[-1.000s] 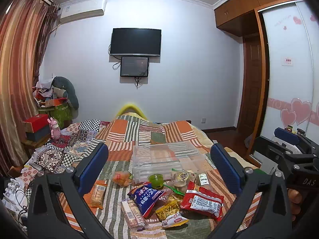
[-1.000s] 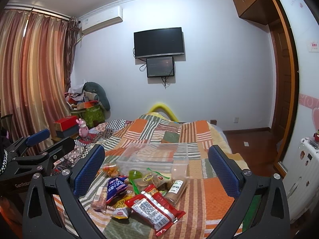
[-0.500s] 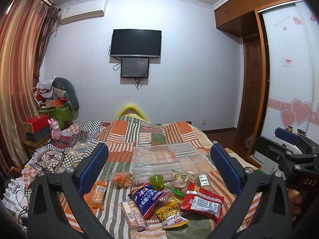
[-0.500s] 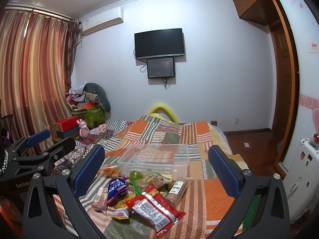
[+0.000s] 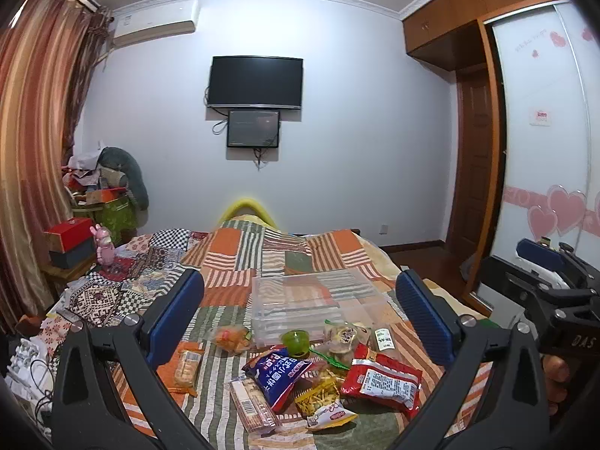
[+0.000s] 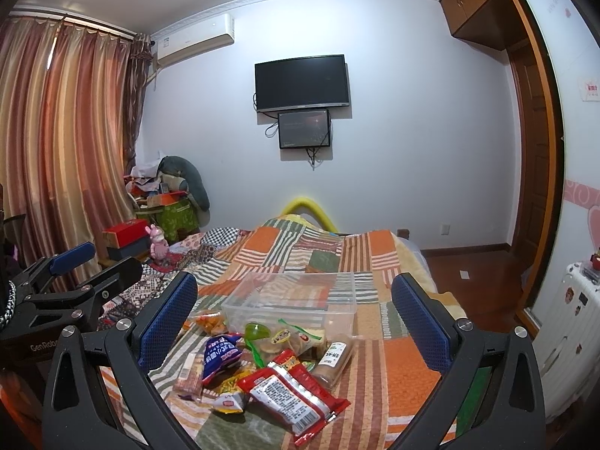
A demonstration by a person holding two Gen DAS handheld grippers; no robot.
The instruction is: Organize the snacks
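Note:
A pile of snacks lies on the patchwork bed: a red packet (image 5: 382, 378) (image 6: 296, 393), a blue bag (image 5: 277, 371) (image 6: 219, 356), a green jelly cup (image 5: 294, 339) (image 6: 255, 332), a yellow bag (image 5: 324, 401) and biscuit packs (image 5: 185, 365). A clear plastic box (image 5: 311, 303) (image 6: 292, 300) stands empty just behind them. My left gripper (image 5: 300, 315) is open and empty, above the pile. My right gripper (image 6: 294, 318) is open and empty too, to the right of the left one.
The bed's right edge drops to a wooden floor (image 6: 476, 273). A white suitcase (image 6: 566, 322) stands at the right. Boxes and a pink toy (image 5: 103, 247) crowd the left side by the curtains (image 6: 67, 150). A TV (image 5: 255, 82) hangs on the far wall.
Both views have shifted only slightly; the snacks and the box have not moved, and both grippers stay open.

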